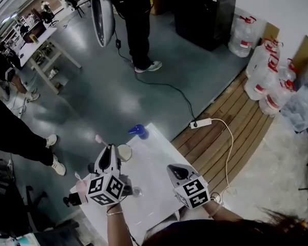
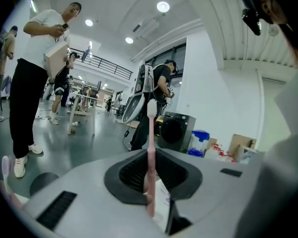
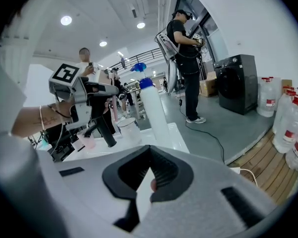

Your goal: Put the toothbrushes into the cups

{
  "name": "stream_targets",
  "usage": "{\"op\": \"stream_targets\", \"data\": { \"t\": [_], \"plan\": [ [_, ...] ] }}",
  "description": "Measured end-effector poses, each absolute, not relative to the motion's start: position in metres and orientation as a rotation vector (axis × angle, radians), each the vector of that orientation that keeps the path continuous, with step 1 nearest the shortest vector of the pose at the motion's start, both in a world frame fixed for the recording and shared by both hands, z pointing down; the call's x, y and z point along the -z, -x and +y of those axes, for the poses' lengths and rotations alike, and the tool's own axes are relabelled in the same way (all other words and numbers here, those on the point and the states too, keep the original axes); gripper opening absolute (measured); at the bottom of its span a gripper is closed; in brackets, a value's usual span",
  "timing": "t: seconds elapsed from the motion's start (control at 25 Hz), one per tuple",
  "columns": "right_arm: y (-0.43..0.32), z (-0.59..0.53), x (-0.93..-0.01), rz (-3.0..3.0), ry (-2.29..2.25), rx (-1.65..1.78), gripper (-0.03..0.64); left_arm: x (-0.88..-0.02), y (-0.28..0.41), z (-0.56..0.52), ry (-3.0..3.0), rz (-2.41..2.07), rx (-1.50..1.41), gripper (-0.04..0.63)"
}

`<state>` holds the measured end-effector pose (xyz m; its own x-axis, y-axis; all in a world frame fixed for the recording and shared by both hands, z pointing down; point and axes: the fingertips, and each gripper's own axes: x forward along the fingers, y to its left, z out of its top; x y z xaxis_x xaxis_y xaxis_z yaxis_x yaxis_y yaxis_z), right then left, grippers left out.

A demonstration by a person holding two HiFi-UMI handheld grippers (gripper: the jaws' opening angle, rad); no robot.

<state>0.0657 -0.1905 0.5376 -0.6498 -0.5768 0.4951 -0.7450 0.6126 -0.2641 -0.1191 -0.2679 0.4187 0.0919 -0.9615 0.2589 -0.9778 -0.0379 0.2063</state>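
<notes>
My left gripper (image 1: 110, 150) (image 2: 150, 182) is shut on a pink toothbrush (image 2: 150, 148) that stands upright between the jaws, its bristle head (image 1: 98, 138) up. The brush hangs just left of a clear cup (image 1: 124, 151) (image 3: 125, 129) on the white table (image 1: 154, 168). A second toothbrush (image 1: 77, 176) (image 2: 5, 167) stands in a pink cup (image 3: 86, 142) near the table's left corner. My right gripper (image 1: 175, 169) (image 3: 149, 180) hovers over the table's right side, jaws shut with nothing seen between them.
A tall white bottle with a blue cap (image 1: 138, 131) (image 3: 153, 110) stands at the table's far edge. A small glass (image 1: 137, 191) sits near the front. People stand around on the grey floor; a power strip (image 1: 200, 123) and water jugs (image 1: 267, 76) lie to the right.
</notes>
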Motion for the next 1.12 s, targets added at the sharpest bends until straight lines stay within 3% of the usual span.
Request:
{"op": "stream_targets", "data": {
  "t": [1.12],
  "plan": [
    [-0.087, -0.19, -0.567, -2.446, -0.992, -0.693, 0.002, -0.476, 0.116, -0.285, -1.946, -1.984, -0.213, 0.048]
  ]
}}
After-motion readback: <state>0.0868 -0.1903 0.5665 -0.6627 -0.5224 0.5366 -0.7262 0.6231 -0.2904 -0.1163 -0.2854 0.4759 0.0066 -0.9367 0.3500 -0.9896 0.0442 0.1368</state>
